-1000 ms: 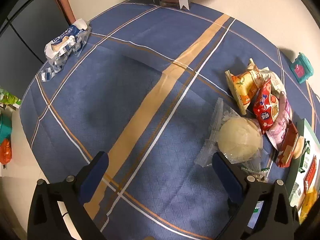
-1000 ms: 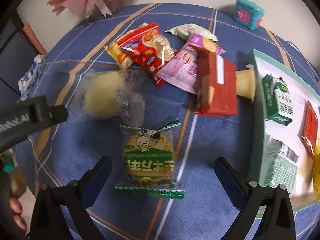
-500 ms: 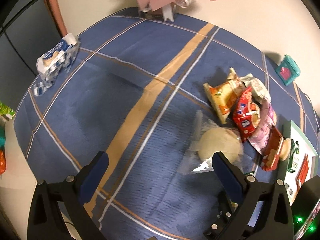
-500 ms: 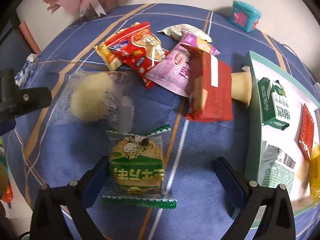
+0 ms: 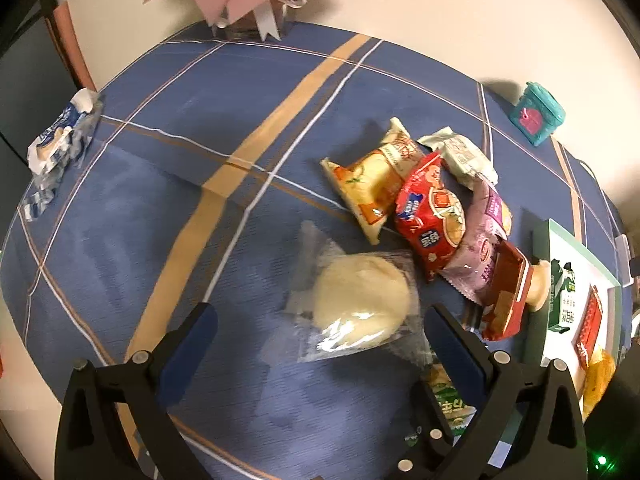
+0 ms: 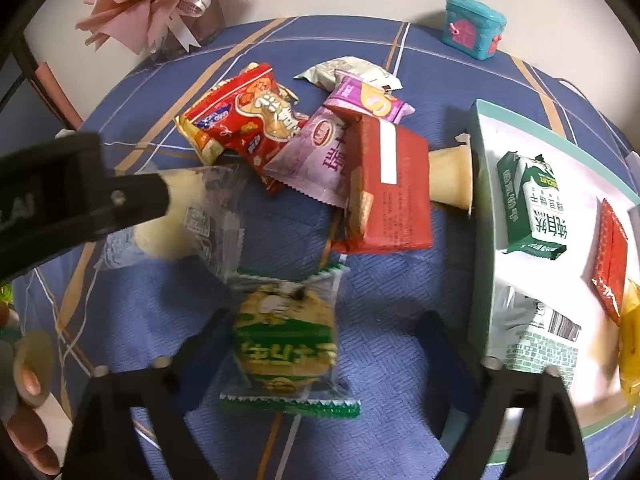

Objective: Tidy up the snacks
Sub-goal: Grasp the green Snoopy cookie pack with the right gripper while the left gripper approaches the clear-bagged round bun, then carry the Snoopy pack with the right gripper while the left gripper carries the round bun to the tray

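Snacks lie heaped on the blue plaid cloth (image 6: 380, 280) beside the green-rimmed tray (image 6: 480, 216). Nearest, the green cookie packet (image 6: 286, 340) sits lengthwise between the right gripper's (image 6: 320, 344) closing fingers, not yet pinched. The left gripper (image 5: 320, 336), spread wide, hovers over the clear-wrapped bun (image 5: 360, 304).

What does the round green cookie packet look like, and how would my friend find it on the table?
Start at the blue plaid tablecloth and find the white tray with the mint-green rim. Just left of it, apart from the snack pile, lies the green cookie packet, between the fingers of the right gripper, whose jaws are closing. It alone is see-through with green zigzag ends, showing one round cookie under a green label.
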A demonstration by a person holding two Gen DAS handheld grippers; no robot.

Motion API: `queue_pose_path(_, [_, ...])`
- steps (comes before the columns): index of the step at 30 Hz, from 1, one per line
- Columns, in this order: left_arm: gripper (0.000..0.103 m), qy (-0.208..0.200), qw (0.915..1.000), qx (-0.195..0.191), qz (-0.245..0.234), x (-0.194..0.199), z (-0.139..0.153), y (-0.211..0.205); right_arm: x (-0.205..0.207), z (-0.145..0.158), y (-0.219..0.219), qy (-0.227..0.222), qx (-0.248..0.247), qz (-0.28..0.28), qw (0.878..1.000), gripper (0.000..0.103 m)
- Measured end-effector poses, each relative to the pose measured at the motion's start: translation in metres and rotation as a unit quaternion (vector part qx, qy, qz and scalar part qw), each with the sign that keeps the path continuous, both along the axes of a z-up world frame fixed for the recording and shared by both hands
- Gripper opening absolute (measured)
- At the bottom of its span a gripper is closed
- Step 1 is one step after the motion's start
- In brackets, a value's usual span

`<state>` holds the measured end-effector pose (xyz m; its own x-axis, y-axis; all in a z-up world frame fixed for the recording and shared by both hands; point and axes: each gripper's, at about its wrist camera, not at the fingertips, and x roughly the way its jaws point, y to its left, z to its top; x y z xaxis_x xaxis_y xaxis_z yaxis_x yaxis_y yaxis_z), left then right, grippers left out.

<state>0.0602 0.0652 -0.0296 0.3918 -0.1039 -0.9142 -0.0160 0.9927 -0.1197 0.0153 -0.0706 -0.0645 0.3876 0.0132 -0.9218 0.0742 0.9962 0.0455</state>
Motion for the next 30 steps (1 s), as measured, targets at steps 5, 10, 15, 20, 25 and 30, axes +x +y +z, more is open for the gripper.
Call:
queue_pose_path(5, [0.103,0.003,1.0000,0.001,-0.009,0.006,-0.006,-0.007,0.003,0.000,-0.004,-0.003,0.004,-0.006,1.000,0.061])
queue_pose_path(10, [0.096,0.010,0.9999,0.001,-0.012,0.011,-0.013,-0.012,0.001,0.002,-0.015,-0.001,0.010,-0.020,1.000,0.053])
queue_pose_path(15, [0.078,0.017,0.9997,0.000,-0.018,0.012,-0.019,-0.018,-0.002,0.003,-0.024,0.000,0.016,-0.029,0.999,0.053])
queue_pose_path(20, [0.070,0.011,0.9998,-0.001,-0.018,0.011,-0.016,-0.019,-0.002,0.005,-0.023,0.002,0.017,-0.036,0.999,0.053])
queue_pose_path(25, [0.067,0.013,0.9999,-0.002,-0.011,0.007,-0.014,-0.017,-0.003,0.007,-0.023,0.003,0.026,-0.044,0.999,0.053])
queue_pose_path(30, [0.065,0.004,1.0000,-0.002,-0.005,0.003,-0.006,-0.014,-0.006,0.017,-0.029,-0.005,0.033,-0.043,0.999,0.053])
